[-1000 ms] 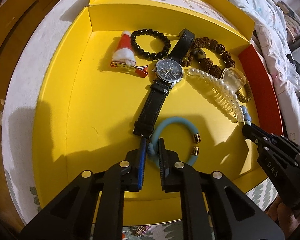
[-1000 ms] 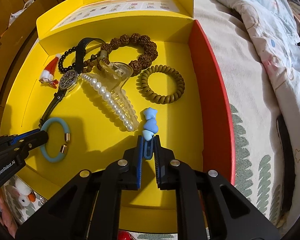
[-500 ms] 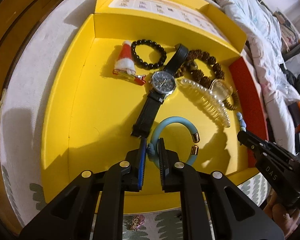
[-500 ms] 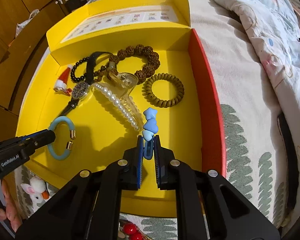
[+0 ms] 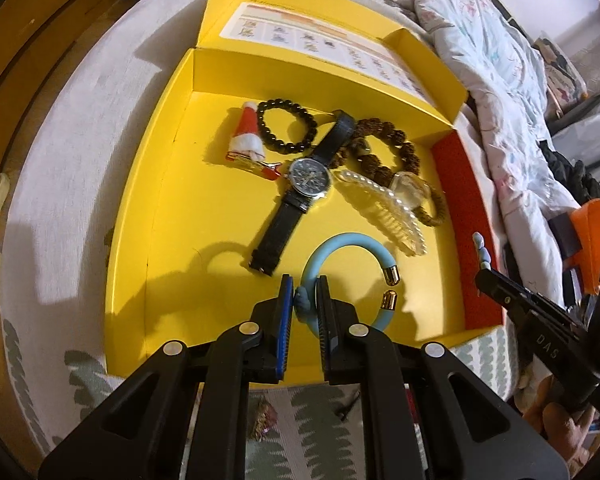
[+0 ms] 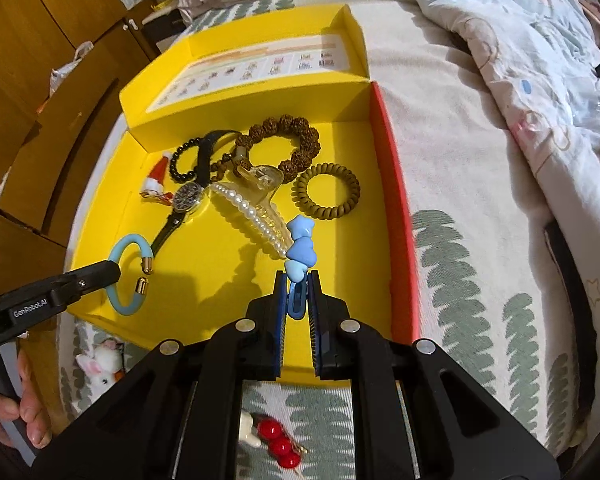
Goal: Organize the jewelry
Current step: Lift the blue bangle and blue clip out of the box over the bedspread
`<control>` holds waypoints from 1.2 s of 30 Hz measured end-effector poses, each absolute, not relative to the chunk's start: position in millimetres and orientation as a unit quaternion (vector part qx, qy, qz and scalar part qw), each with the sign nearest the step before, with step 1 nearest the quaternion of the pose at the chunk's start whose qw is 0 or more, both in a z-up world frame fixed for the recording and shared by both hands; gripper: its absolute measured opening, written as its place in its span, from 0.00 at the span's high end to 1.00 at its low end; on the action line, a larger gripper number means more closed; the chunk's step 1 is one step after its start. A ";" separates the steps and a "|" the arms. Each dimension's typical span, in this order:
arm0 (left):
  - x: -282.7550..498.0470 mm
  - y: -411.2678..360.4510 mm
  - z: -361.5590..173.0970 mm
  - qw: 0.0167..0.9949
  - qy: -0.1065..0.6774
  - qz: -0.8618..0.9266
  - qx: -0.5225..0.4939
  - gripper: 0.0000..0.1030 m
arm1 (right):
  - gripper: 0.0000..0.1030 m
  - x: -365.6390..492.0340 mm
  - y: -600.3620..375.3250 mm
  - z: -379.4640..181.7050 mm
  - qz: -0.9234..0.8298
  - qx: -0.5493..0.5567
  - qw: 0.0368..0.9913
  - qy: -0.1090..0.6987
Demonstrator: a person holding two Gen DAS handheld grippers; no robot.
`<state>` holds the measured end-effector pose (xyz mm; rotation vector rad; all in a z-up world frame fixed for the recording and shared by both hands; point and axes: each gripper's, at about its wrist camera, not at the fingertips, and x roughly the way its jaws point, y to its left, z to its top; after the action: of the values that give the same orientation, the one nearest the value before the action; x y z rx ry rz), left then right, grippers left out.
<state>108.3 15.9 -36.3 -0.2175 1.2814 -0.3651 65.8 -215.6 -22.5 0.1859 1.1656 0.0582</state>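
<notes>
An open yellow box [image 5: 148, 216] [image 6: 236, 280] lies on the bed. My left gripper [image 5: 303, 300] is shut on a light blue bracelet [image 5: 340, 244] with gold end caps, held above the box's near edge; it also shows in the right wrist view [image 6: 118, 252]. My right gripper [image 6: 297, 292] is shut on a blue hair clip [image 6: 299, 246] with heart and star shapes, held above the box's right part. In the left wrist view this gripper [image 5: 488, 276] shows at the right with the clip [image 5: 481, 248].
In the box lie a black watch [image 5: 304, 184], a black bead bracelet [image 5: 286, 126], a Santa-hat clip [image 5: 247, 140], a brown bead bracelet [image 6: 296, 140], a pearl claw clip [image 6: 252, 204] and an olive coil hair tie [image 6: 326, 191]. A red-berry clip [image 6: 278, 440] and a bunny toy [image 6: 100, 368] lie on the bedspread.
Both grippers have lifted and drawn back from the box with their items. The bracelet and blue clip now hang higher above the box floor.
</notes>
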 end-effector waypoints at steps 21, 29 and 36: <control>26.3 95.3 -8.4 0.804 0.583 -0.096 -0.067 0.89 | 0.89 -33.7 -249.4 -11.2 0.017 0.089 0.826 0.557; 9.4 119.7 -23.2 0.790 0.606 -0.067 -0.061 0.89 | 0.89 -47.5 -247.0 -36.5 0.020 0.081 0.803 0.591; 5.7 133.4 -41.1 0.784 0.618 -0.022 -0.047 0.89 | 0.89 -41.8 -239.6 -59.9 0.019 0.078 0.785 0.614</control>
<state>5.7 133.4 -41.1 -0.1022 1.3331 -0.0474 -41.8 -239.6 -59.9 0.1677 1.3242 0.0400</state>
